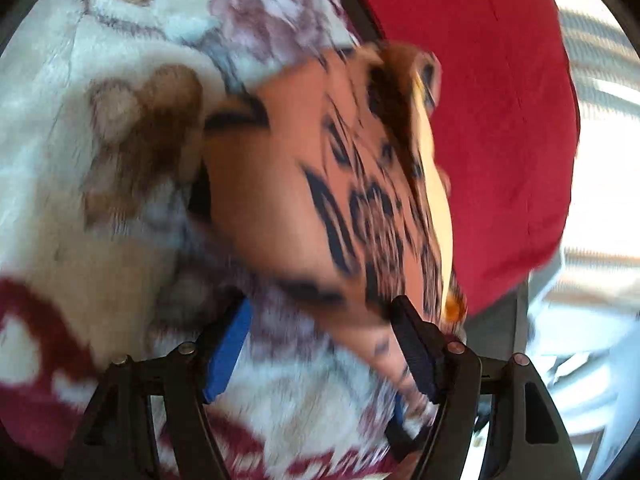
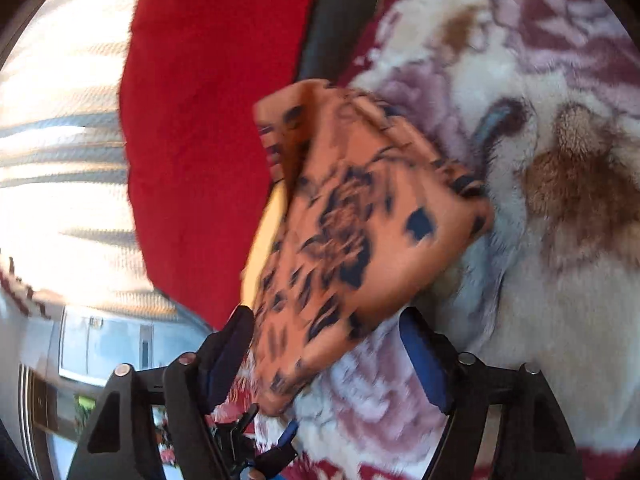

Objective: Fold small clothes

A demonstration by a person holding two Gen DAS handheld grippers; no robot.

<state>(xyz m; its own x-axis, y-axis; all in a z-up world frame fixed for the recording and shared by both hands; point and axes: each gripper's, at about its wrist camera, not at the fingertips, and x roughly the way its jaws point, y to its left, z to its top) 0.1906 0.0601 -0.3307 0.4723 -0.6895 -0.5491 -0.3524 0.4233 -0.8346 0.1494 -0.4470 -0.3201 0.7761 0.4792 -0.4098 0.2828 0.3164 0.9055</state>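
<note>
A small orange garment (image 1: 320, 184) with a dark floral print lies bunched on a plush floral blanket (image 1: 80, 160), blurred by motion. In the left wrist view my left gripper (image 1: 324, 320) is open, its fingers spread wide, with the cloth's near edge against the right finger (image 1: 412, 336). In the right wrist view the same garment (image 2: 352, 232) hangs between the spread fingers of my right gripper (image 2: 328, 328), which is open. Its lower corner drapes beside the left finger (image 2: 236, 332). I see no pinch on the cloth.
A red cushion (image 1: 480, 120) lies just beyond the garment, also in the right wrist view (image 2: 200, 120). A dark zipped edge (image 2: 344, 8) runs beside it. A striped, brightly lit surface (image 2: 60, 140) lies past the cushion.
</note>
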